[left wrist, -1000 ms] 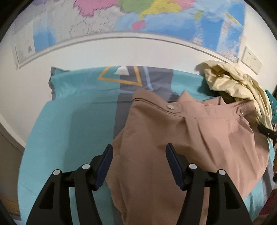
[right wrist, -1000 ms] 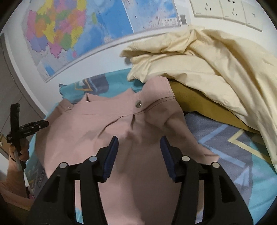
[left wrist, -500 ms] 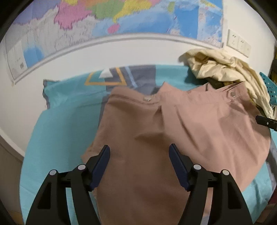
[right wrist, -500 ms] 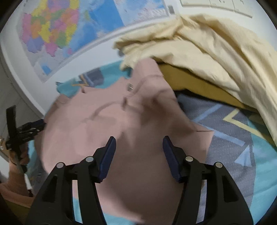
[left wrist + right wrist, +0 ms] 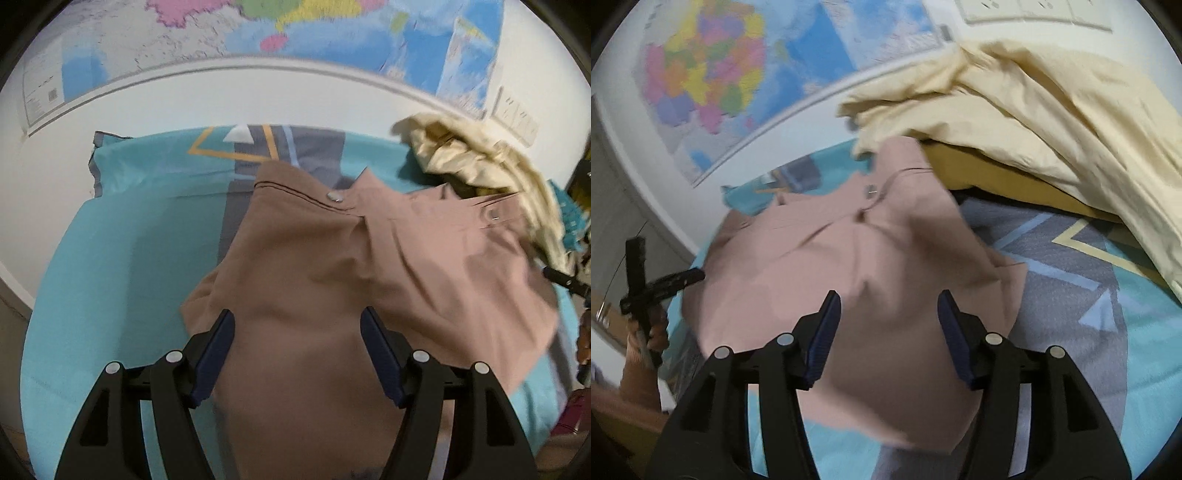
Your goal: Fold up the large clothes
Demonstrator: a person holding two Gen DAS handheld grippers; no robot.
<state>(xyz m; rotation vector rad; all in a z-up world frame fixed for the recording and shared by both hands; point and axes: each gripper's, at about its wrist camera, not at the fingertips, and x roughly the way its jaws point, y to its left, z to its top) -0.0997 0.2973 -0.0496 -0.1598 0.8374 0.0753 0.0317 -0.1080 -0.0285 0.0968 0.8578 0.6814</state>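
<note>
A dusty-pink garment with metal snaps [image 5: 332, 280] lies spread on the teal bed sheet [image 5: 122, 258]; it also shows in the right wrist view [image 5: 871, 280]. My left gripper [image 5: 297, 332] is open, jaws wide apart, hovering over the garment's near left part. My right gripper [image 5: 888, 314] is open, jaws wide apart, over the garment's near right part. Neither holds any cloth. The left gripper's handle and the hand holding it [image 5: 646, 291] show at the left of the right wrist view.
A cream garment pile [image 5: 1034, 110] over a mustard piece [image 5: 990, 170] lies at the bed's far right, also in the left wrist view [image 5: 480, 166]. A wall map [image 5: 295, 33] and white sockets [image 5: 517, 118] are behind the bed.
Both grippers shifted over the pink garment, which moved and rumpled slightly on the sheet. Both stayed open.
</note>
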